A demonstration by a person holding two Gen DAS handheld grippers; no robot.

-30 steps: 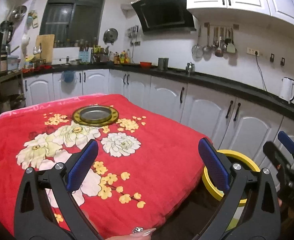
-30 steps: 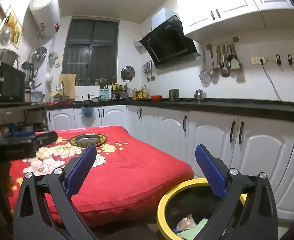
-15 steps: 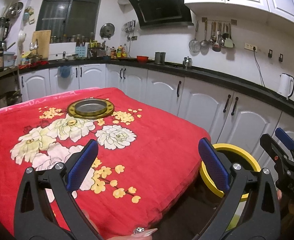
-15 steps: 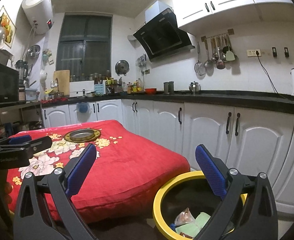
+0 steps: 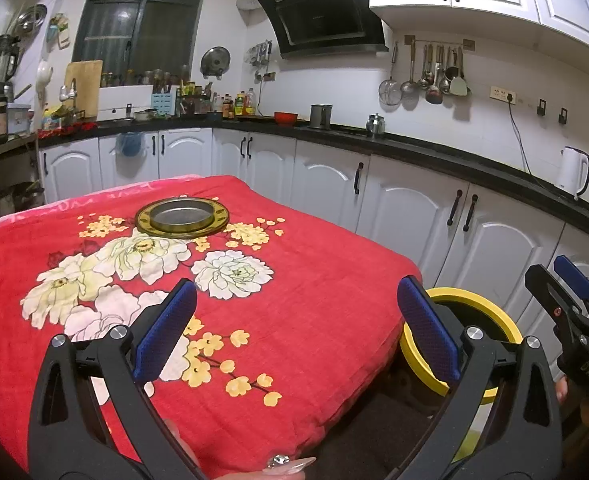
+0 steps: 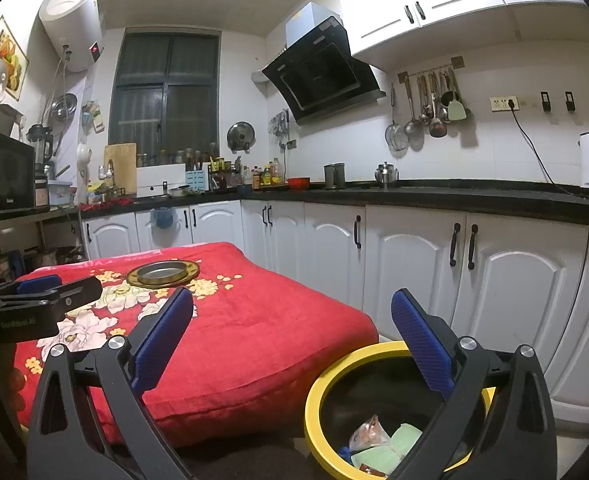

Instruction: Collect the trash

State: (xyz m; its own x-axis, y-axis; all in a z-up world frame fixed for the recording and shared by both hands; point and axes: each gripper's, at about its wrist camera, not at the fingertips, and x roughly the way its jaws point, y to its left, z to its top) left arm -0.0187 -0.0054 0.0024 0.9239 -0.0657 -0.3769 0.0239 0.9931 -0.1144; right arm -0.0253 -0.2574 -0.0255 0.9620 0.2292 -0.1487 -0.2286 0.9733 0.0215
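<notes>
The left tool [image 5: 296,328], black-framed with blue ribbed pads, has its fingers spread wide apart with nothing between them; it hangs over the near part of the bench [image 5: 314,280], which is draped in a red cloth printed with white and yellow flowers. Farther back on the cloth lies a round brass-rimmed metal dish [image 5: 182,218], lying flat. Just past the bench's right-hand corner, on the floor, stands a round black bin with a yellow rim [image 6: 334,376]. Inside it rests the trash: a crumpled clear wrapper [image 6: 368,436] beside pale green paper pieces [image 6: 394,446]. The right tool [image 6: 292,342], of the same build, is likewise spread apart and empty, held above the bin's near side. Behind run white cabinets [image 6: 410,264] under a black countertop [image 6: 454,196].
</notes>
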